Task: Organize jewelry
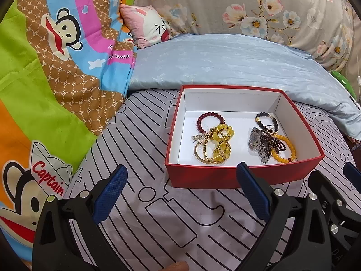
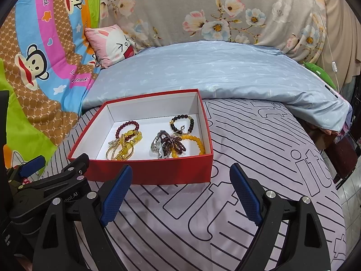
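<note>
Both tools, left tool (image 1: 181, 189) and right tool (image 2: 180, 190), hover wide and empty over the bed (image 2: 259, 158); jewelry (image 1: 214, 144) sits tangled inside the red box (image 1: 225, 176), so lifting one bracelet risks dragging others.

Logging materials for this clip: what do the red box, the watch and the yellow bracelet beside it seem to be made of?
Red box: likely cardboard, matte red outside, plain white inside, thin straight walls.
Watch: looks like polished metal, a silvery linked band catching highlights.
Yellow bracelet: round glossy amber-coloured beads; stone, resin or glass, cannot tell.
</note>
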`<state>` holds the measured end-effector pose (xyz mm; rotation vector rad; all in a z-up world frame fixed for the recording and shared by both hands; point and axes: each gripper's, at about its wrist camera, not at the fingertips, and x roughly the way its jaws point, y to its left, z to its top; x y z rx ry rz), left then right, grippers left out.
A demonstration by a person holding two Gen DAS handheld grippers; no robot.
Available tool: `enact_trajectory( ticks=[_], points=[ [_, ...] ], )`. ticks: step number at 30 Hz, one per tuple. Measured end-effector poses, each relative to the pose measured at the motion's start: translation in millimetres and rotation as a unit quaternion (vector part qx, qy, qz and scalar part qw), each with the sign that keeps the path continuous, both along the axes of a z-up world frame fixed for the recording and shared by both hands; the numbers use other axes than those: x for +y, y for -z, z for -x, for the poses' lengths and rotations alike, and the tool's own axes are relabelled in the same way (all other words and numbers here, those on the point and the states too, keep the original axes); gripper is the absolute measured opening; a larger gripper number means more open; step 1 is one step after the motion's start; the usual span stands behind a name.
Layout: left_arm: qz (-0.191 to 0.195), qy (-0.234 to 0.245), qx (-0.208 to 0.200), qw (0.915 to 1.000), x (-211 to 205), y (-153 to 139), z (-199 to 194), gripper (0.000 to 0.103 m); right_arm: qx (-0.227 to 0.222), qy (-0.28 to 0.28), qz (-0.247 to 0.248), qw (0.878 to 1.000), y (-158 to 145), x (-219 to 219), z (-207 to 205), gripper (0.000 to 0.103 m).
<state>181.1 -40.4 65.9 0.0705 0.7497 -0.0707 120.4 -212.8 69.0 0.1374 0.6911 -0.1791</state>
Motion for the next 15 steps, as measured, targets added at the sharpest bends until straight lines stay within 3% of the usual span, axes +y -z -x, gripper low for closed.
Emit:
enact_trajectory(
  ticks=[15],
  points=[
    [-0.008,-0.003,0.005,1.0,-5.4,5.4,0.5,0.094,0.005,0.003,0.007,1.0,4.5,1.6,-0.7,0.086]
  ],
)
